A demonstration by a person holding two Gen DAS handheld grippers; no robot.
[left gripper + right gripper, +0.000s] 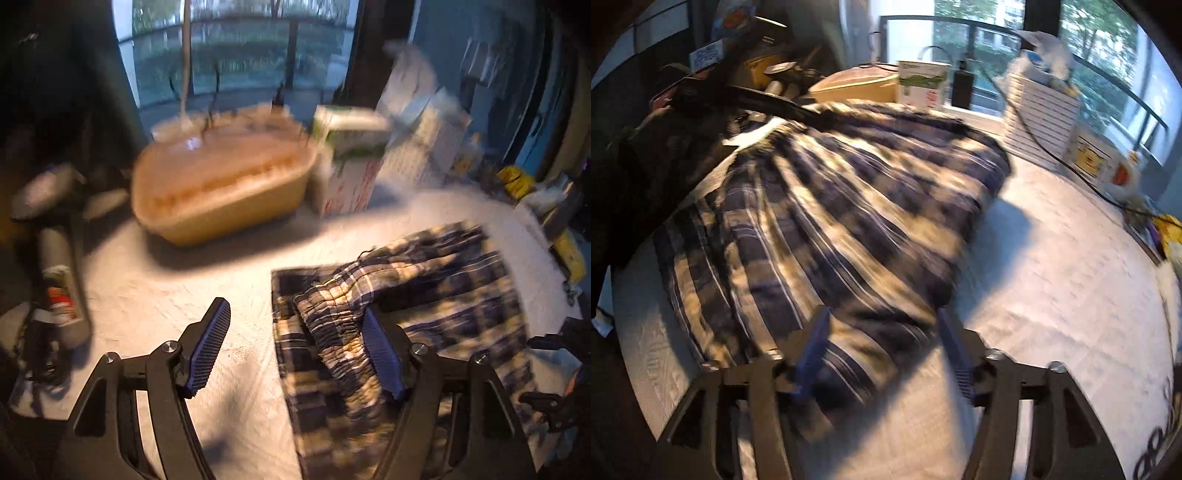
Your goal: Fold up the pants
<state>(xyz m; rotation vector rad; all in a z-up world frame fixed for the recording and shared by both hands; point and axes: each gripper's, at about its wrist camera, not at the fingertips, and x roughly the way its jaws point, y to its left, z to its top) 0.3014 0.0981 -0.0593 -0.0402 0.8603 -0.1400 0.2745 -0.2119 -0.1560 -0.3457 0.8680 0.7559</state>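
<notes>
The plaid pants (pixel 424 295) lie in a bunched heap on the white tablecloth (pixel 166 295). My left gripper (pixel 295 319) is open at the heap's left edge. The gathered waistband (pixel 332 325) lies against its right finger, and its left finger hangs over bare cloth. In the right wrist view the pants (pixel 849 206) spread across the table, blurred by motion. My right gripper (pixel 882 328) stands open over the near corner of the fabric, which lies loose between the fingers. The other gripper's dark frame (pixel 554 402) shows at the right edge of the left wrist view.
A beige tub (pixel 221 184) and a green-and-white carton (pixel 351 147) stand at the back of the table. A white slatted box (pixel 1041 125) with a black cable (pixel 1071 166) sits by the window. Dark clutter (pixel 55 277) lines the left edge.
</notes>
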